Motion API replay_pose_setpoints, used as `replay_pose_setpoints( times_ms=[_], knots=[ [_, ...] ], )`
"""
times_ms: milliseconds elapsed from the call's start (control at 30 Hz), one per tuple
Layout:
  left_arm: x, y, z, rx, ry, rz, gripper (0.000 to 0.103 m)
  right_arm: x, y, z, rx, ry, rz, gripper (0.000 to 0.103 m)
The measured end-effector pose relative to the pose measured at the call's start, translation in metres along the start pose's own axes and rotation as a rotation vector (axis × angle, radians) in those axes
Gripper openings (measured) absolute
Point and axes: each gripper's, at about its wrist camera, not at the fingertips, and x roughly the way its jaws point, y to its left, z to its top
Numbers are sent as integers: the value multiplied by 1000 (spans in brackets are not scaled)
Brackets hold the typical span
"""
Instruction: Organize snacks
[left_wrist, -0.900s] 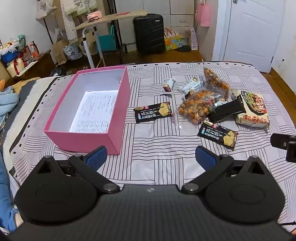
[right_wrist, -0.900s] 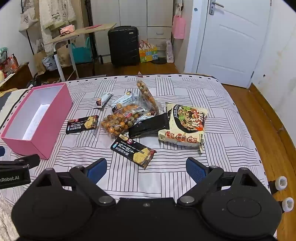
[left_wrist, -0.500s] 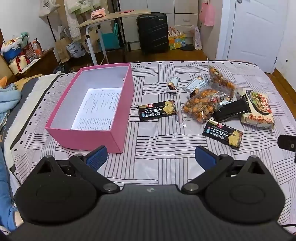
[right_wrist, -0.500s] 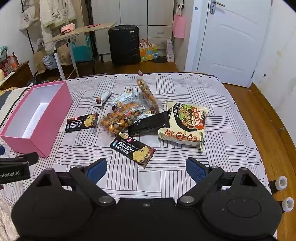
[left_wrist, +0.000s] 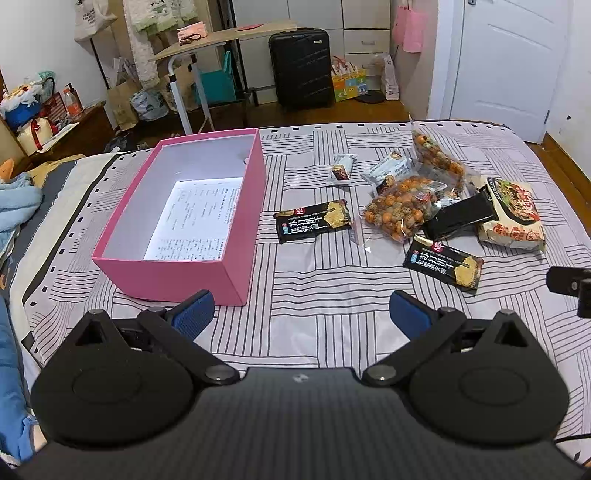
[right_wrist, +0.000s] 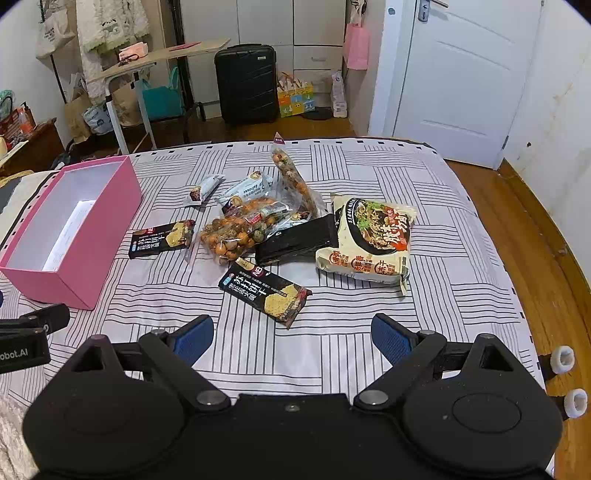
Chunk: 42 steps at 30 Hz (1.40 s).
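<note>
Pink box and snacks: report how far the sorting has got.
Done: nothing; the pink box holds only a printed sheet. In hand: nothing; left tongs and right tongs are open above the bedspread. Left: every packet, including the noodle bag and both cracker packs.

**What the pictures hide**

The black packet lies partly under the bag of round snacks and the noodle bag, so only part of it shows. In the left view, the other gripper is cut off by the right edge. In the right view, the pink box runs off the left edge. The print on the paper inside the box is too small to read.
</note>
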Motion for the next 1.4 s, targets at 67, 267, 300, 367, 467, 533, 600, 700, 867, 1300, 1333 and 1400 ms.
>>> replay_pose_setpoints(
  times_ms=[67, 267, 300, 367, 467, 533, 600, 700, 867, 1300, 1333, 1400],
  knots=[
    [-2, -1, -1, 1, -2, -2, 103, -1, -1, 0, -2, -7, 1, 95],
    [-4, -1, -2, 3, -2, -1, 103, -2, -3, 1, -13, -18, -13, 95],
    [-5, -2, -2, 2, -2, -2, 103, -1, -3, 1, -12, -17, -13, 95],
    [-4, -2, -2, 5, 0, -6, 103, -1, -3, 0, -13, -15, -9, 95],
    [-6, -3, -3, 8, -2, -7, 103, 0, -1, -1, -21, -10, -8, 95],
    [-6, -4, -3, 7, 0, -7, 103, 0, 0, -2, -25, -9, -9, 95],
    [-6, -3, -4, 2, 6, -10, 103, 1, 1, -1, -25, -7, -8, 95],
    [-6, -1, -5, -8, 13, -13, 103, 2, 2, -2, -30, -4, -7, 95],
    [-4, 3, -5, -23, 20, -13, 103, 3, 4, -3, -38, 2, -7, 95],
    [-4, 7, -6, -31, 23, -13, 103, 2, 5, -3, -50, 3, -10, 95],
    [-3, 6, -6, -31, 24, -14, 103, 2, 4, -3, -50, 3, -10, 95],
    [-3, 7, -6, -31, 24, -13, 103, 2, 4, -3, -50, 4, -10, 95]
  ],
)
